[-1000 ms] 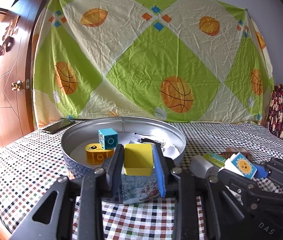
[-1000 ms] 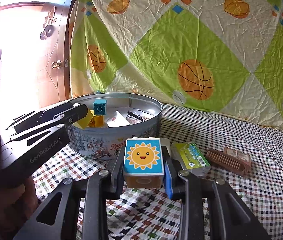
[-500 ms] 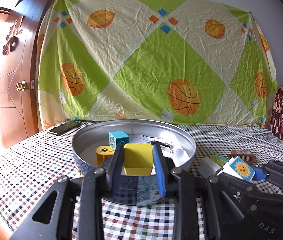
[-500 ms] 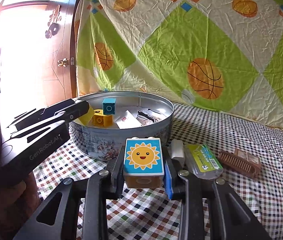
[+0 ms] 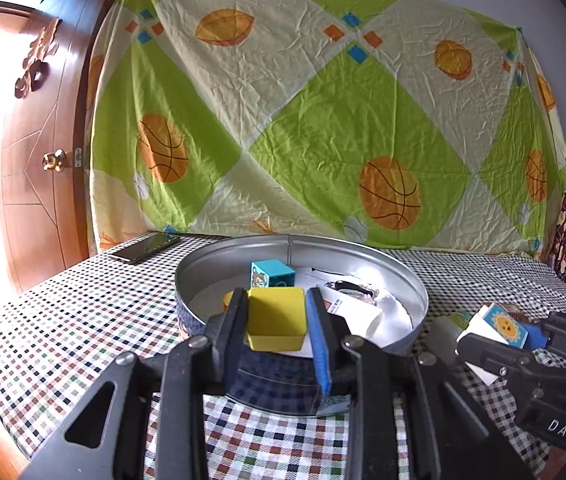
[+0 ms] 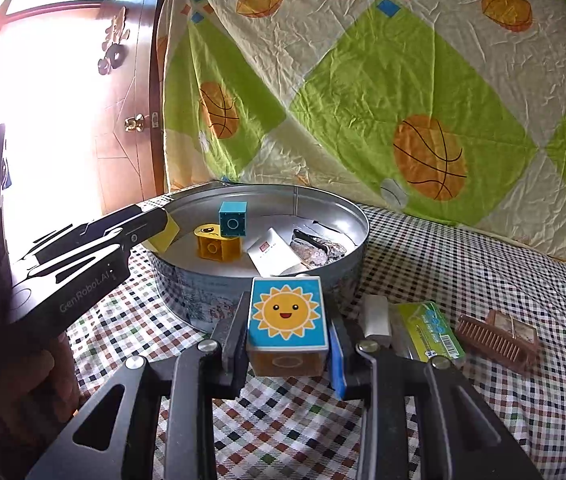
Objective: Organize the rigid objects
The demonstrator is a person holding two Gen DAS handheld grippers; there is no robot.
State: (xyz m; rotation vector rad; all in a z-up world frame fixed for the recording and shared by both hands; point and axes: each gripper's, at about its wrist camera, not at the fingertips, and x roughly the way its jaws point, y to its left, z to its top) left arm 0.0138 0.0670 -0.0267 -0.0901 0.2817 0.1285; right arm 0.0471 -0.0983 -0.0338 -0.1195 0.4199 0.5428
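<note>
Both hands are mid-delivery, each carrying a toy block toward the round metal tin [image 6: 267, 276] that stands on the checked cloth [image 6: 463, 248]. The left gripper [image 5: 277, 320] has its fingers clenched on a plain yellow block [image 5: 277, 316], held over the tin's near rim, just short of the blue cube [image 5: 273, 274] and the yellow face block [image 6: 217, 242] already inside along with a white card [image 6: 275, 254]. The right gripper [image 6: 287, 328] grasps the sun-picture block [image 6: 287, 314] tightly, hanging in front of the tin's outer wall, on the side where a green packet [image 6: 429, 332] and a brown comb [image 6: 497, 338] lie on the cloth. The likely next move is for the left to reach further over the rim, lower, and release onto bare tin floor; the right must lift clear of the wall first.
</note>
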